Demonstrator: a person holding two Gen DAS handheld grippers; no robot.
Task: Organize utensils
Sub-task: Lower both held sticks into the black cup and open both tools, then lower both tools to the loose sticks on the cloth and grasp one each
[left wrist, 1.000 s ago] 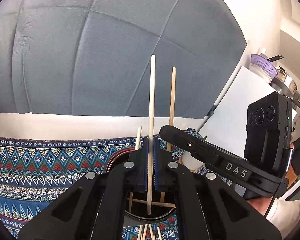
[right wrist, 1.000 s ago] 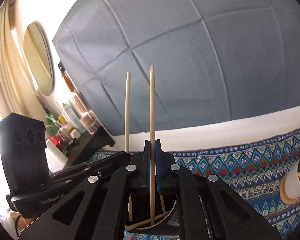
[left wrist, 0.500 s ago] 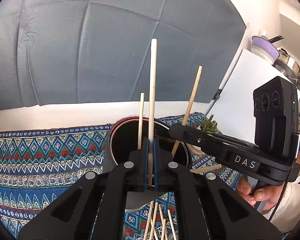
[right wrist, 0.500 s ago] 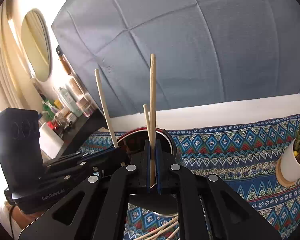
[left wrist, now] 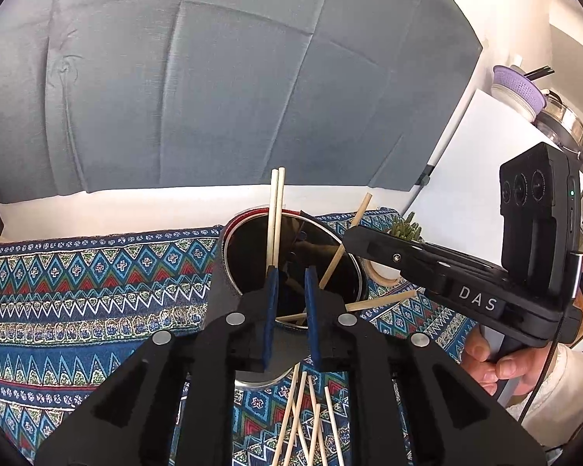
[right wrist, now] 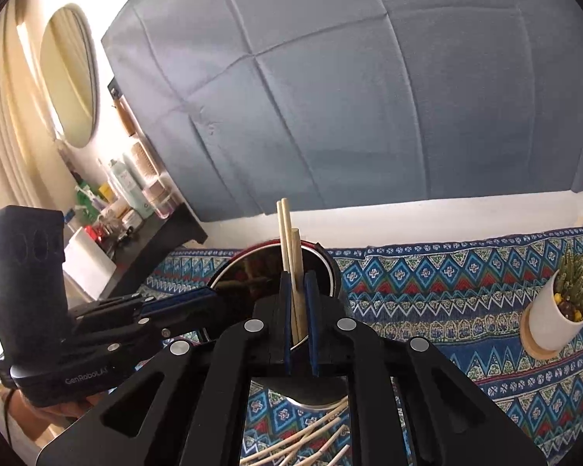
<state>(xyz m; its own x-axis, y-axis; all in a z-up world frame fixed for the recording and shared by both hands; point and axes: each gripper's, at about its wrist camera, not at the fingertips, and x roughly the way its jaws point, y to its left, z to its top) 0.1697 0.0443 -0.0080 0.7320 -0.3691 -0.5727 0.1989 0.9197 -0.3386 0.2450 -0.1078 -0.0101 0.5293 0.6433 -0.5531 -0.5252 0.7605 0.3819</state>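
Left wrist: parted tongs above cup

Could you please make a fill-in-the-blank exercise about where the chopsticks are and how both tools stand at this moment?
1. The jaws of the left tool are ____.
2. Several chopsticks stand in the dark ____ with a red rim.
3. The loose chopsticks lie on the patterned ____ in front of the pot.
4. The small cactus grows in a ____ planter.

Missing words: open; pot; cloth; white
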